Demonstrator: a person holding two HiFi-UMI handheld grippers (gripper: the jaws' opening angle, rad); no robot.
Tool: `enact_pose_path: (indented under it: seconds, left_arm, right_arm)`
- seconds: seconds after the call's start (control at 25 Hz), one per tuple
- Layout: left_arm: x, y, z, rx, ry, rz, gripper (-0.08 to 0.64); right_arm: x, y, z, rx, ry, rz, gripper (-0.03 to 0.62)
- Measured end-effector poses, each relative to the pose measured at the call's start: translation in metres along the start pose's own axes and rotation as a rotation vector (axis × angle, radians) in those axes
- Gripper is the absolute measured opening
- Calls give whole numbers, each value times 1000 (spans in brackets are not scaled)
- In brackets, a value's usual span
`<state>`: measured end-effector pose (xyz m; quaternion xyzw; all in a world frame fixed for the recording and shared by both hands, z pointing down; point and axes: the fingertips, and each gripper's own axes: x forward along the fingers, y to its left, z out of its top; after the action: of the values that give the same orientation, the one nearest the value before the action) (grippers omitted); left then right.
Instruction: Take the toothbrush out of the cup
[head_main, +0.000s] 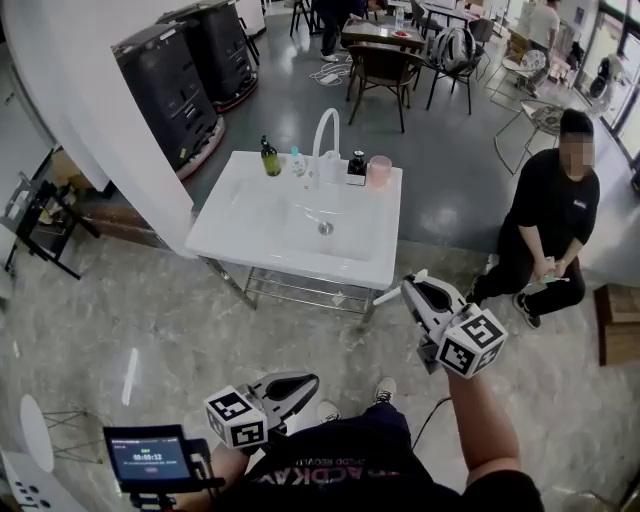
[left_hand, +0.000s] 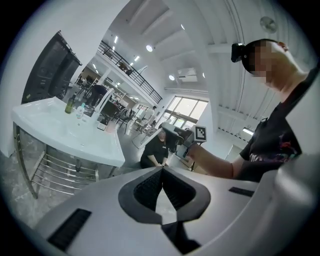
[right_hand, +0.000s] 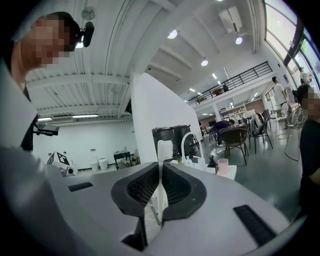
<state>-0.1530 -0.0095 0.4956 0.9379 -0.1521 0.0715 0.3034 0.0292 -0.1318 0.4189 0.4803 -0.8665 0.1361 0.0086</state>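
Already clear of the cup, the toothbrush (right_hand: 164, 149) sits pinched in your right gripper (right_hand: 160, 170). The jaws are closed on its white handle, with the bristle head standing up above the jaw tips in the right gripper view. Its long axis runs across the jaws, not along them. Your left gripper (left_hand: 161, 170) has its jaws pressed together on nothing, low at the bottom left of the head view and farther from the basin than the right.

The pink cup (head_main: 379, 171) lies up and left of the right gripper in the head view, well apart from it. It stands upright on the back right corner of the white sink (head_main: 250, 235), just beside the faucet (head_main: 322, 135) and a dark bottle (head_main: 270, 157). By the look of it, the removal is done and only the setting-down, if any, remains.

Around you are a grey tiled floor, black machines (head_main: 170, 90) at upper left, café chairs (head_main: 385, 68) along the top, and a person in black (head_main: 545, 225) crouched at right.
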Motion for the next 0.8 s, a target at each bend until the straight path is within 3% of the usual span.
enact_pose_path:
  seconds: [0.56, 0.8]
  left_arm:
    - [33, -46, 33, -15, 18, -77, 8]
    - [96, -59, 8, -10, 0, -62, 8]
  right_arm:
    - [-73, 52, -9, 93, 63, 26, 28]
    - [-114, 22, -48, 100, 91, 65, 28]
